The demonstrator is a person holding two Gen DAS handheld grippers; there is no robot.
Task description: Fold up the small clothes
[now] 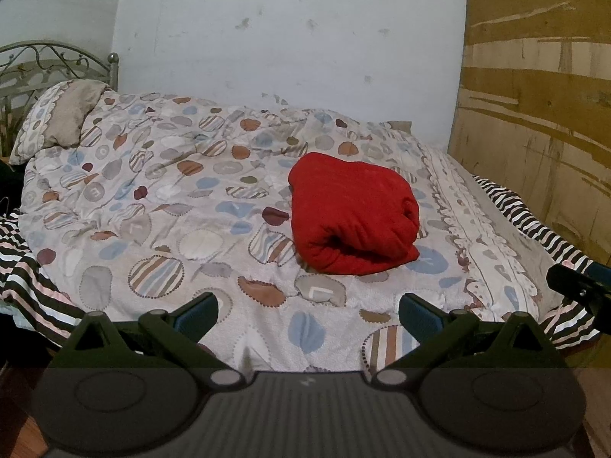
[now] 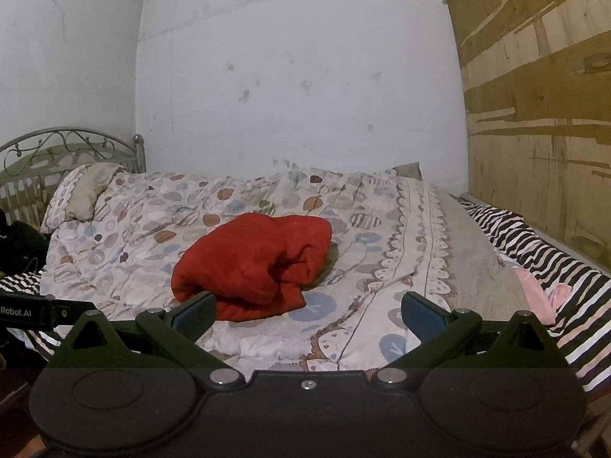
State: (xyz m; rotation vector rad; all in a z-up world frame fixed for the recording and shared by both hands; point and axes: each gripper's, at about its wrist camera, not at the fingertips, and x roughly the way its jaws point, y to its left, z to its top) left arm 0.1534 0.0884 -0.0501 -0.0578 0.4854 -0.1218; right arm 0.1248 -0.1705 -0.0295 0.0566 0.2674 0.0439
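red garment (image 1: 351,213): fuzzy matt cloth | quilt (image 1: 152,198): printed cotton-like cloth | headboard (image 2: 68,152): metal

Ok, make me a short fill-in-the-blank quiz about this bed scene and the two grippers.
1. The folded fleece garment is coloured ____.
2. It lies on a patterned quilt spread over a ____.
3. The left gripper and the right gripper both have their jaws ____.
4. The headboard is made of scrolled ____.

Missing words: red; bed; open; metal
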